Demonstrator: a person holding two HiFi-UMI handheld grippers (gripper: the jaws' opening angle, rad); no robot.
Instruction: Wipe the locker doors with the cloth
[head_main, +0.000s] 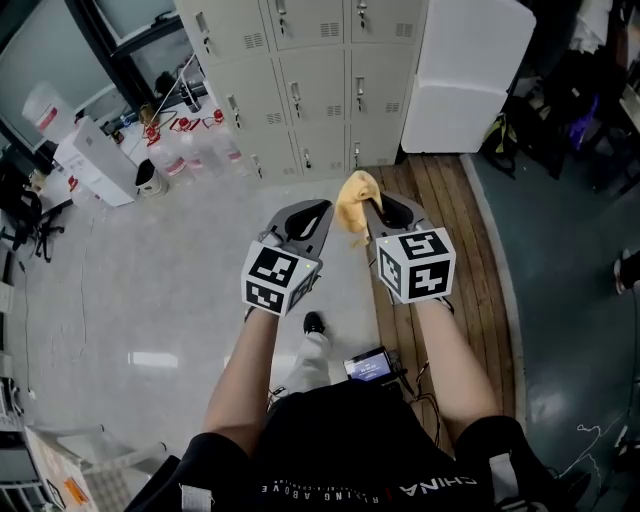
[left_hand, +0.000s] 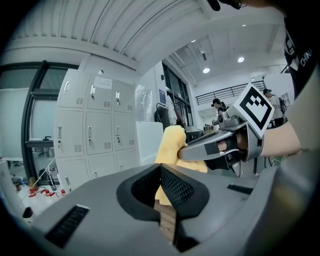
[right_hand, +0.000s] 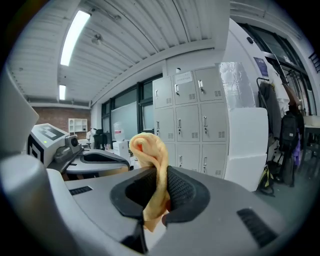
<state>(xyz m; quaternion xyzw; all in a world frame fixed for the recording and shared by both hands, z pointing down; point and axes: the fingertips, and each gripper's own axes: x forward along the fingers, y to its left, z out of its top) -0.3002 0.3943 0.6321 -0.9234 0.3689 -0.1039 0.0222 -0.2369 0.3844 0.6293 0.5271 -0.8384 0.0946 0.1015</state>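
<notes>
A yellow cloth is pinched in my right gripper, whose jaws are shut on it; the cloth bunches up above the jaws. The left gripper is held beside it, shut with nothing between its jaws. From the left gripper view the cloth shows just beyond, held by the right gripper. The grey lockers stand ahead across the floor, their doors closed, some way beyond both grippers.
A large white block leans against the lockers at the right. Bottles and white boxes sit on the floor at the left. Wooden planking runs under the right side. A small device with cables hangs at the person's waist.
</notes>
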